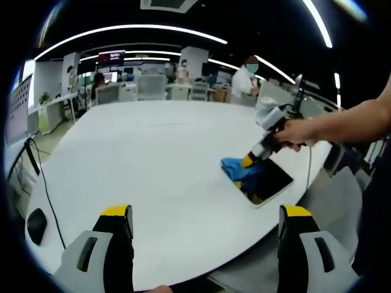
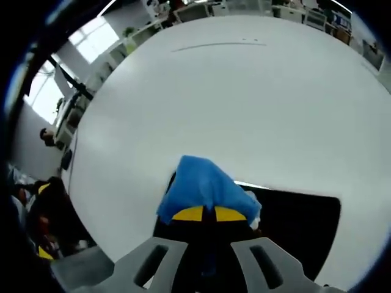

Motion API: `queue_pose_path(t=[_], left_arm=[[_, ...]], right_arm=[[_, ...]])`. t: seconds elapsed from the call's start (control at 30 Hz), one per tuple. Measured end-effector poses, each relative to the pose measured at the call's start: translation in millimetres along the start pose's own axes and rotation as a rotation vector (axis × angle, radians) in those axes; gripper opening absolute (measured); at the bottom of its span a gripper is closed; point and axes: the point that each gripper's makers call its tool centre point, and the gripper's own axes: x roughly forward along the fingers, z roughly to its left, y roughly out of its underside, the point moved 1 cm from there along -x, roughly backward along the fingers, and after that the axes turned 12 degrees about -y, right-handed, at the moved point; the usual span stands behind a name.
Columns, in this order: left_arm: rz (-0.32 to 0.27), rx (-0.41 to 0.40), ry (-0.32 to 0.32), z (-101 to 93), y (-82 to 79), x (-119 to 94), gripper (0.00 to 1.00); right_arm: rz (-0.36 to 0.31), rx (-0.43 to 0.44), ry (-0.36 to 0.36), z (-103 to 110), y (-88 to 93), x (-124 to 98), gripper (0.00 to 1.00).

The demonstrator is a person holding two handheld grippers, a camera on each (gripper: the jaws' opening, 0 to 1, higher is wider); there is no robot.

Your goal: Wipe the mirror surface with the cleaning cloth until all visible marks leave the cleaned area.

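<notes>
On the table (image 2: pixel 244 91), one cloth (image 2: pixel 198 186), one mirror (image 2: pixel 305 229).

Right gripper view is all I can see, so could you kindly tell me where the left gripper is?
Observer: The left gripper hangs open above the white table, holding nothing.
Operator: Thank you. Does anything hold the mirror?
Observer: No; the mirror lies flat near the table's edge, with only the right gripper pressing the blue cloth on it.
Operator: Is anyone nearby?
Observer: A person stands beyond the table's far side.
</notes>
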Motion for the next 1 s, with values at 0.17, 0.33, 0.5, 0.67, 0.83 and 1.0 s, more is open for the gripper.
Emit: queue_pose_path(t=[0.17,0.33,0.5,0.67,0.83,1.0], left_arm=[[0.0,0.006,0.011,-5.5,-0.5,2.7,0.99],[-0.003,0.014,0.019,-8.5,-2.7,5.1,0.99],[-0.002,0.021,0.022,-9.5,-3.0,6.4,0.99],[-0.003,0.023,0.024,-10.9,-2.6,6.9,0.99],[-0.002,0.023,0.027,-12.7,-2.0,8.0,0.99],[0.006,0.027,0.034,-15.4,-0.4,10.0,0.99]], right_arm=[[-0.001,-0.006,-0.008,2.6,9.2,-0.6,0.0],[0.001,-0.005,-0.017,7.5,19.0,-4.6,0.0],[0.0,-0.002,-0.021,11.1,28.5,-8.5,0.0],[-0.007,0.012,-0.025,12.2,33.0,-9.2,0.0],[-0.004,0.016,-0.029,15.8,39.0,-10.4,0.0],[-0.006,0.019,-0.039,18.6,45.1,-12.5,0.0]])
